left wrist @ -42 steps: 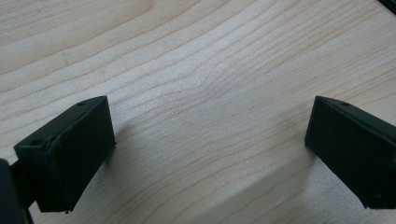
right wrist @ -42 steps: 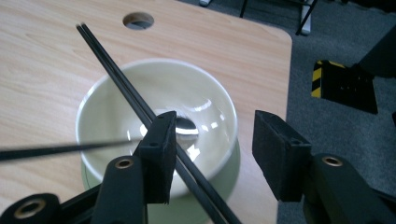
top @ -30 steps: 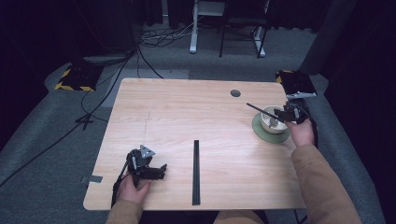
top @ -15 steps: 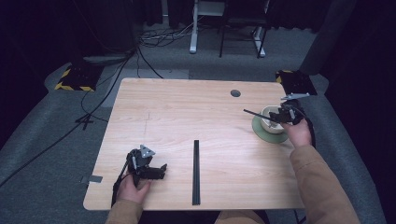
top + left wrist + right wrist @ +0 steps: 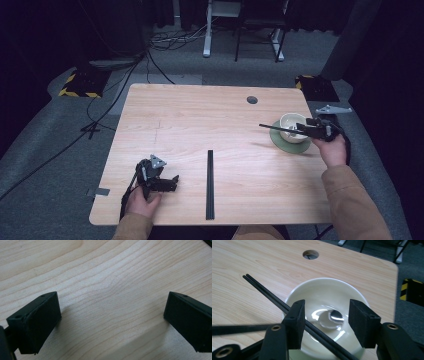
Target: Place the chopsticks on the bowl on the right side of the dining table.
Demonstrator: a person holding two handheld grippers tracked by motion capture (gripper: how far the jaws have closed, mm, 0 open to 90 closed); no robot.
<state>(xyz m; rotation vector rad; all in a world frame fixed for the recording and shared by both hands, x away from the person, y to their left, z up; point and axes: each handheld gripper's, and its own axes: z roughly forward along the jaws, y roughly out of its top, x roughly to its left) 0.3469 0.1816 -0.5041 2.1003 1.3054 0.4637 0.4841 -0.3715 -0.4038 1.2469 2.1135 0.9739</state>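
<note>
A white bowl (image 5: 291, 123) stands on a green saucer (image 5: 285, 144) at the table's right edge. A pair of black chopsticks (image 5: 274, 127) lies across the bowl's rim and sticks out to the left. My right gripper (image 5: 306, 130) hovers at the bowl. In the right gripper view its jaws stand open over the bowl (image 5: 329, 292), which has a spoon in it. The chopsticks (image 5: 267, 291) run between the jaws, close along the left one, and the right pad is clear of them. My left gripper (image 5: 172, 181) rests open on bare wood near the front left (image 5: 110, 315).
A long black strip (image 5: 210, 185) lies on the wooden table (image 5: 200, 120) in front of the middle. A round cable hole (image 5: 252, 100) sits at the back right. Cables, desk legs and a black-and-yellow block (image 5: 80, 82) are on the floor beyond.
The right hand has shifted a little to the right and towards the near side. The free end of the chopsticks has swung nearer. The left hand has stayed put.
</note>
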